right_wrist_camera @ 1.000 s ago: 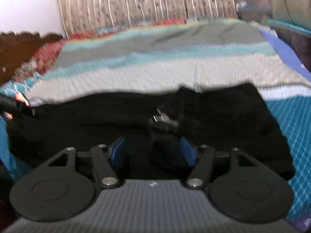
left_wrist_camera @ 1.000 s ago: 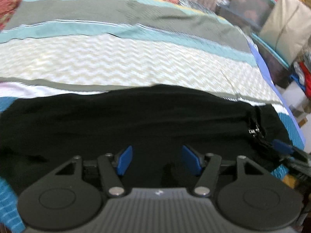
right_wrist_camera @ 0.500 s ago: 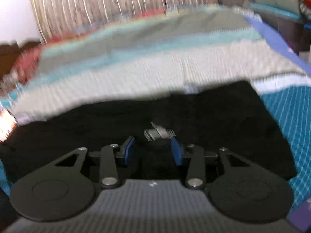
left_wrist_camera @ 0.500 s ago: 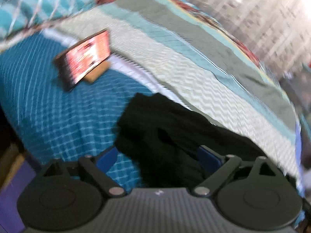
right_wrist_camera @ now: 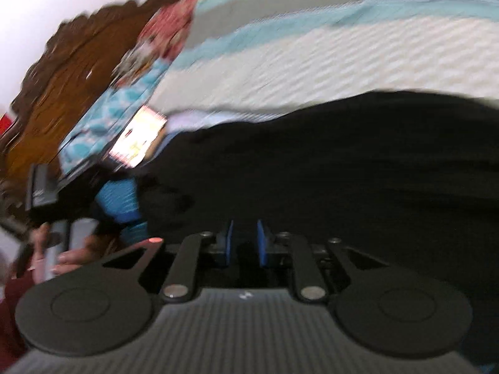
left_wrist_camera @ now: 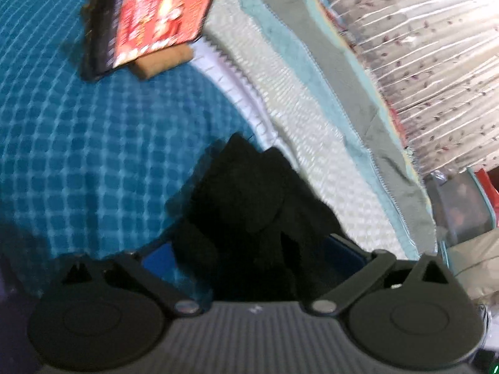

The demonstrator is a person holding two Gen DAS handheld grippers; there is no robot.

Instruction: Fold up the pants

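- Both claws first: my left gripper point(left_wrist_camera: 249, 255) stands spread wide, the bunched end of the black pants point(left_wrist_camera: 249, 205) lying between its blue pads, which do not visibly press the cloth. A second ago those jaws were narrower; they have just been opening.
- My right gripper point(right_wrist_camera: 244, 243) has just been closing, its blue pads now drawn near together with only a thin gap. Black cloth lies under and ahead of them, but through the blur I cannot tell whether any fold is caught between them.
- A second ago both views showed the pants stretched flat across the bed; now my left view has rolled and swung to the leg end, and my right view has swung toward the headboard point(right_wrist_camera: 62, 71).
- I judge this as the start of a fold: the left lining up on one end, the right closing near the middle. Neither grasp looks secured.
- The pants are soft, matte, limp fabric, heaped into lumpy folds at the left end, smoother and broader in the right view.
- They rest on the bedspread point(left_wrist_camera: 78, 155), a teal waffle-checked weave beside cream zigzag and grey bands.
- A phone point(left_wrist_camera: 149, 21) with a glowing red screen leans on a small tan block point(left_wrist_camera: 165, 62), well apart from the pants.
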